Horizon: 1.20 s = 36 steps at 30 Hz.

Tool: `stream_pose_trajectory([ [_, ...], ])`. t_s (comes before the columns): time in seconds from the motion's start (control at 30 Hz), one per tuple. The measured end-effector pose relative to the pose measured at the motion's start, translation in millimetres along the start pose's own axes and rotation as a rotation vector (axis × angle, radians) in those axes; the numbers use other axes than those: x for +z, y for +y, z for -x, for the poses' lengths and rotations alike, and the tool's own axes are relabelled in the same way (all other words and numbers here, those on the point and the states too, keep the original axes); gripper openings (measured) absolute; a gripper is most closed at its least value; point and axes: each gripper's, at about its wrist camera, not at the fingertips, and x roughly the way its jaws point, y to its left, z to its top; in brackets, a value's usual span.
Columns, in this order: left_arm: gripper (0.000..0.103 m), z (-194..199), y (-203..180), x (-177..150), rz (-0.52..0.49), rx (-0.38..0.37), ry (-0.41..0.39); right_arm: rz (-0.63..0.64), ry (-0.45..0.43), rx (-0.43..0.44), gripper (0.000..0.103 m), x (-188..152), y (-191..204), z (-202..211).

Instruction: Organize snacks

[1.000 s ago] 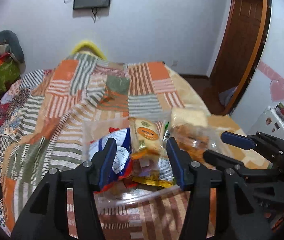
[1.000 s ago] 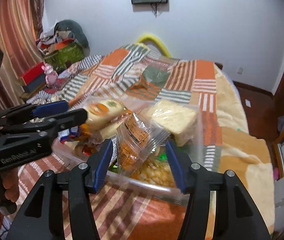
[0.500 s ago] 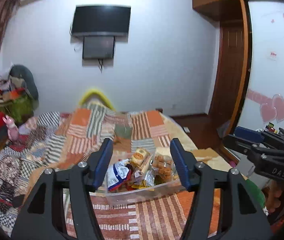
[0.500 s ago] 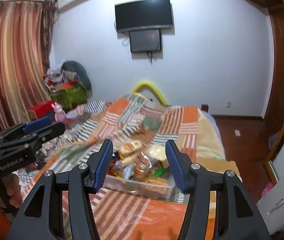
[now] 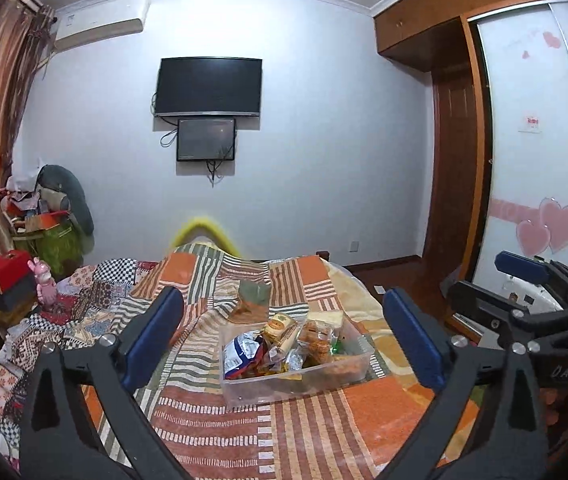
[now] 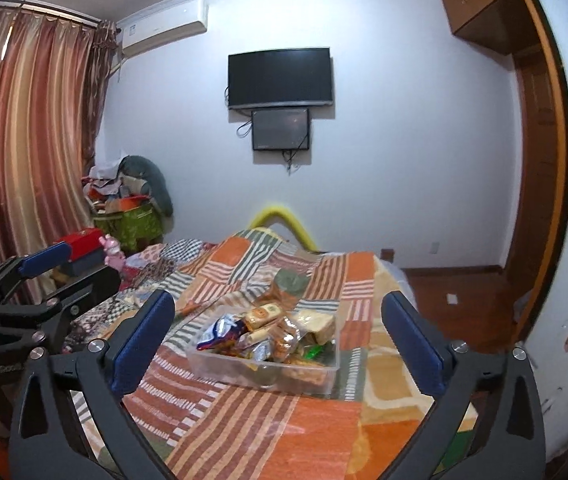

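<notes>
A clear plastic bin (image 5: 296, 378) (image 6: 223, 364) sits on the patchwork quilt, packed with snack packets. Among them are a blue-white bag (image 5: 241, 350), a yellow biscuit pack (image 5: 279, 326) and an orange packet (image 5: 316, 340). My left gripper (image 5: 281, 298) hangs well back from the bin and above it. Its jaws are opening wide, with nothing between them. My right gripper (image 6: 277, 300) is equally far back, jaws opening, also empty. Each view shows the other gripper at its side: the right gripper (image 5: 524, 280) and the left gripper (image 6: 43, 276).
The quilted bed (image 5: 211, 420) fills the foreground. Its right edge drops to a wood floor (image 6: 456, 284) by a wardrobe (image 5: 532, 160). A red box (image 5: 7, 270), a pink toy (image 5: 45, 284) and a clothes pile (image 6: 131, 200) stand at left near the curtain (image 6: 23, 140).
Both grippers drew back and rose from right at the bin, so it now looks small and distant. Both pairs of jaws spread from narrow to wide.
</notes>
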Motion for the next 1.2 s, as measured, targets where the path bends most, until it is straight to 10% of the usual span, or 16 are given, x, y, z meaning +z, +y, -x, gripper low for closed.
stream_pose_trajectory([
  [1.2, 0.103, 9, 0, -6, 0.017, -0.001, 0.014, -0.057, -0.038, 0.017, 0.103, -5, -9, 26],
])
